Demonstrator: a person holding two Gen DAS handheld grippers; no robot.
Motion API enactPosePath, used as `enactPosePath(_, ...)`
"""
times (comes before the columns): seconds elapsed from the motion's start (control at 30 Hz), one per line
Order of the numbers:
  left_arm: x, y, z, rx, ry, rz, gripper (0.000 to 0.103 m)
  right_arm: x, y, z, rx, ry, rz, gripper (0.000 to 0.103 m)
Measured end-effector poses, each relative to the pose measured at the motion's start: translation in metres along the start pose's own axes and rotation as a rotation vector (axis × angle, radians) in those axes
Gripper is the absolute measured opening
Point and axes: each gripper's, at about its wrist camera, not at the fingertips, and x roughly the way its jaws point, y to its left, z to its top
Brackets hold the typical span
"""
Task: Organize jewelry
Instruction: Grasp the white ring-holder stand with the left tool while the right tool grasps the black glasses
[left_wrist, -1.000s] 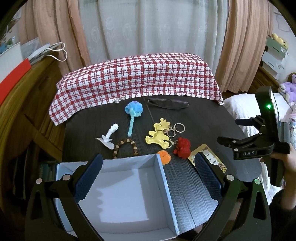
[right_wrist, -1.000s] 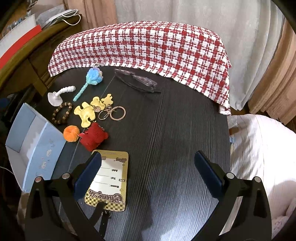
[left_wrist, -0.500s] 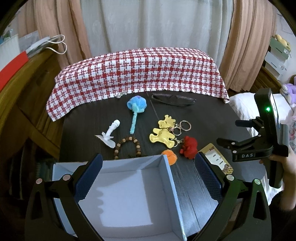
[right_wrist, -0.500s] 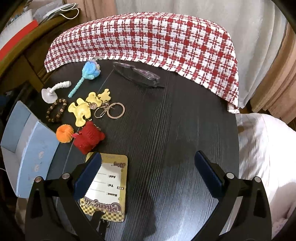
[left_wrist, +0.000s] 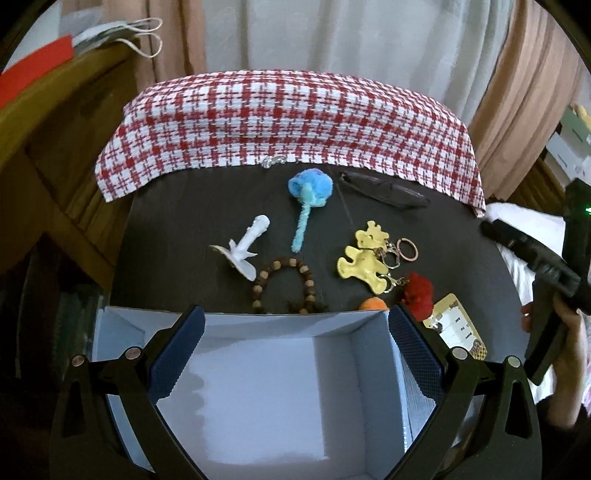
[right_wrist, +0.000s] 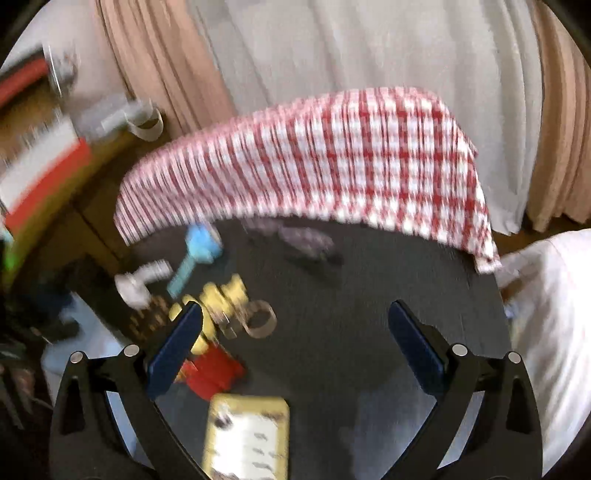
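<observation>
Although nothing is gripped yet, both tools are seen with their fingers spread wide apart and empty. The left gripper (left_wrist: 293, 349) is held over the open pale-blue box (left_wrist: 258, 387), whose far wall lies between its fingers. Just beyond that wall the wooden bead bracelet (left_wrist: 286, 284) is found, with the yellow bear keychains (left_wrist: 364, 260) ahead to the right and the blue pompom stick (left_wrist: 308, 206) further ahead. The right gripper (right_wrist: 293, 345) is shown in a blurred view, with the yellow bears near its left finger. The bracelet is judged light, hard-beaded and limp on its cord, so a pinch across one side of the loop is favoured. The bears are judged soft and best taken across the body, since the rings (left_wrist: 406, 249) would probably slip.
</observation>
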Motion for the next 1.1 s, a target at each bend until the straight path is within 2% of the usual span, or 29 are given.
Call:
enactPosePath(0.1,-0.004,0.012,0.000,-0.043,-0.031,-0.030,0.099,-0.022,0.012,0.010,-0.082,-0.166,0.005,0.096)
enactPosePath(0.17,-0.007,0.021,0.001,-0.104,-0.053,-0.064,0.099,-0.029,0.023,0.011,-0.161,-0.214,-0.014,0.096)
enactPosePath(0.23,-0.007,0.028,0.003,-0.162,-0.061,-0.080,0.099,-0.028,0.033,0.010,-0.225,-0.228,-0.048,0.096)
enactPosePath(0.3,-0.007,0.034,0.004,-0.184,-0.067,-0.063,0.099,-0.018,0.038,0.009,-0.242,-0.182,-0.094,0.096)
enactPosePath(0.33,-0.007,0.036,0.005,-0.170,-0.067,-0.030,0.099,-0.013,0.039,0.007,-0.233,-0.155,-0.129,0.096)
enactPosePath(0.4,-0.005,0.038,0.010,-0.125,-0.041,0.085,0.099,-0.003,0.039,0.005,-0.202,-0.124,-0.204,0.096)
enactPosePath(0.43,-0.005,0.040,0.015,-0.108,-0.033,0.129,0.099,-0.002,0.037,0.005,-0.197,-0.129,-0.188,0.096)
enactPosePath(0.5,-0.006,0.042,0.027,-0.073,-0.055,0.133,0.099,0.000,0.032,0.004,-0.174,-0.133,-0.169,0.096)
enactPosePath(0.53,-0.003,0.040,0.036,-0.029,-0.059,0.094,0.099,0.001,0.030,0.003,-0.163,-0.140,-0.176,0.096)
enactPosePath(0.63,0.018,0.033,0.057,0.082,0.027,0.048,0.099,-0.003,0.026,0.002,-0.151,-0.179,-0.206,0.096)
enactPosePath(0.7,0.039,0.025,0.074,0.166,0.083,0.014,0.099,-0.008,0.025,0.000,-0.150,-0.202,-0.258,0.096)
enactPosePath(0.8,0.066,0.013,0.094,0.239,0.158,-0.042,0.099,-0.013,0.020,-0.003,-0.149,-0.214,-0.289,0.096)
enactPosePath(0.87,0.087,0.009,0.102,0.266,0.189,-0.049,0.099,-0.016,0.013,-0.004,-0.136,-0.218,-0.301,0.096)
enactPosePath(1.0,0.128,0.011,0.103,0.237,0.362,-0.027,0.098,-0.017,0.005,-0.003,-0.108,-0.215,-0.306,0.096)
enactPosePath(1.07,0.137,0.013,0.102,0.220,0.382,-0.044,0.095,-0.015,0.004,-0.003,-0.115,-0.204,-0.315,0.095)
enactPosePath(1.1,0.139,0.013,0.103,0.219,0.378,-0.053,0.092,-0.013,0.005,-0.002,-0.138,-0.189,-0.303,0.091)
